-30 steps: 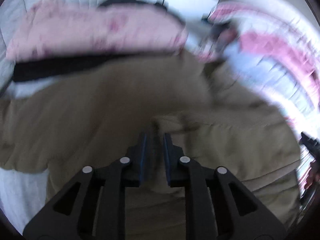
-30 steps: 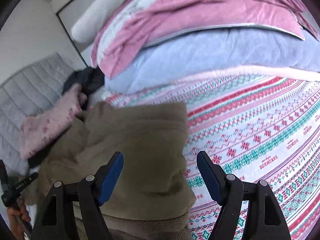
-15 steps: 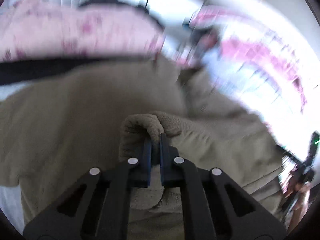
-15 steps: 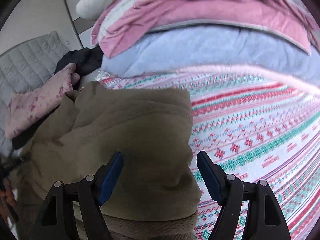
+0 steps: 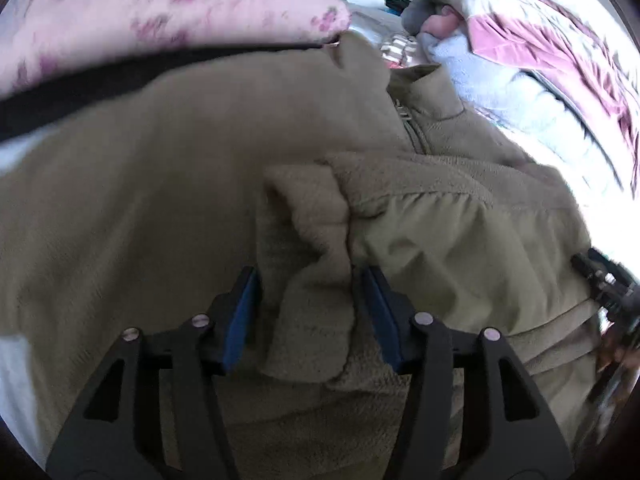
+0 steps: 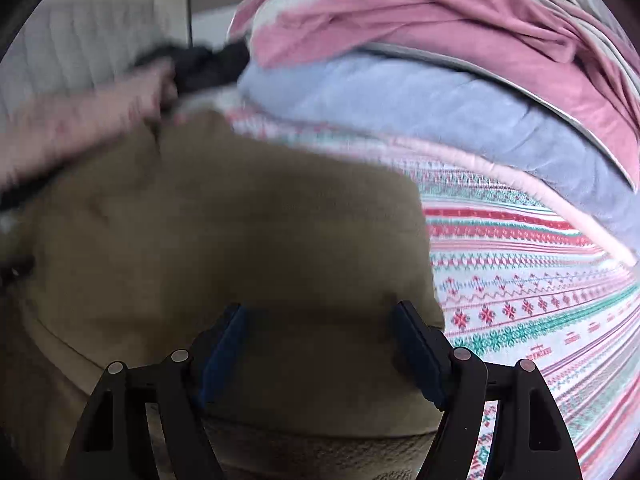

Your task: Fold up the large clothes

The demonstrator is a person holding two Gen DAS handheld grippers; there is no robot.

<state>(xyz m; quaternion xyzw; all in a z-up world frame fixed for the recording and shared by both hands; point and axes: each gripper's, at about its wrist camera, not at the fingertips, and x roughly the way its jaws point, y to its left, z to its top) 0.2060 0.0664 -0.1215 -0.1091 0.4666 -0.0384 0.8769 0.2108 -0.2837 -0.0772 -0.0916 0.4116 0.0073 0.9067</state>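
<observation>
A large olive-brown fleece jacket (image 5: 160, 184) lies spread on the bed, its zip and collar (image 5: 412, 120) toward the far side. A folded fleece sleeve end (image 5: 312, 248) lies on top of it, between the jaws of my left gripper (image 5: 308, 300), which is open around it without pinching. In the right wrist view the jacket (image 6: 248, 232) fills the left and centre. My right gripper (image 6: 320, 340) is open, low over the jacket's near right edge, holding nothing.
A patterned red, green and white bedspread (image 6: 520, 300) covers the bed to the right. A pile of blue and pink bedding (image 6: 420, 92) lies beyond. A pink floral garment (image 5: 160, 20) and black cloth (image 6: 200, 64) lie at the far left.
My left gripper, shut on the fleece sleeve half a second ago, has opened and let it go. My right gripper has moved left and lower over the jacket, staying open.
</observation>
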